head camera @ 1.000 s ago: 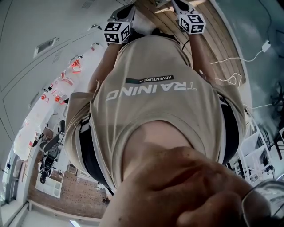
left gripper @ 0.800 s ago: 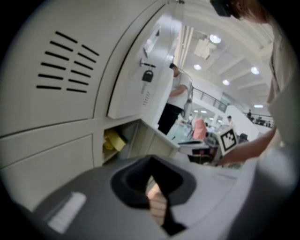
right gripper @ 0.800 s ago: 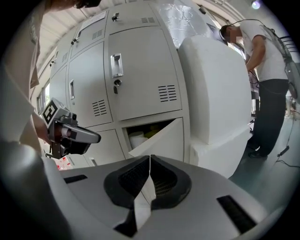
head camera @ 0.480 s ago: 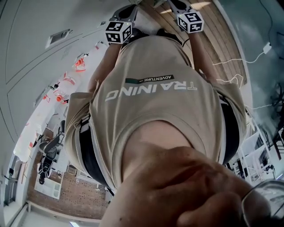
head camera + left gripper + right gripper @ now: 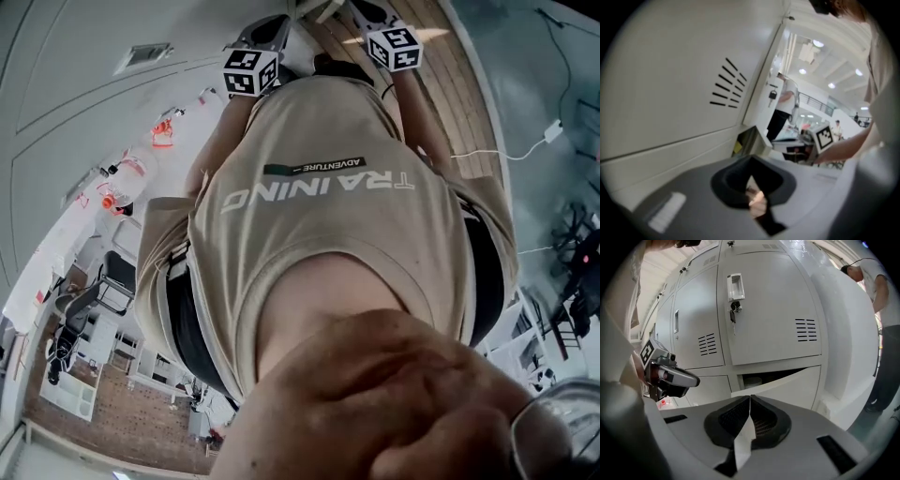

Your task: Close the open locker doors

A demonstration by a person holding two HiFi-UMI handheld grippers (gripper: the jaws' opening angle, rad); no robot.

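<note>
Beyond right gripper (image 5: pixel 749 399), jaws closed, locker door (image 5: pixel 790 384) ajar; seemingly apart

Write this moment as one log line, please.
left hand-held gripper: shut, empty | right hand-held gripper: shut, empty | lower locker door: ajar, not touched

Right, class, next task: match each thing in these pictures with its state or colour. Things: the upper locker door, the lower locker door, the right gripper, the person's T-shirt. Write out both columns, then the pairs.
Things
A. upper locker door
B. lower locker door
C. right gripper
D. T-shirt

States
1. ajar, with a dark gap showing behind it
2. jaws together, nothing between them
3. shut, with a key hanging at its handle
4. beige, with white lettering

Pairs: A-3, B-1, C-2, D-4.
</note>
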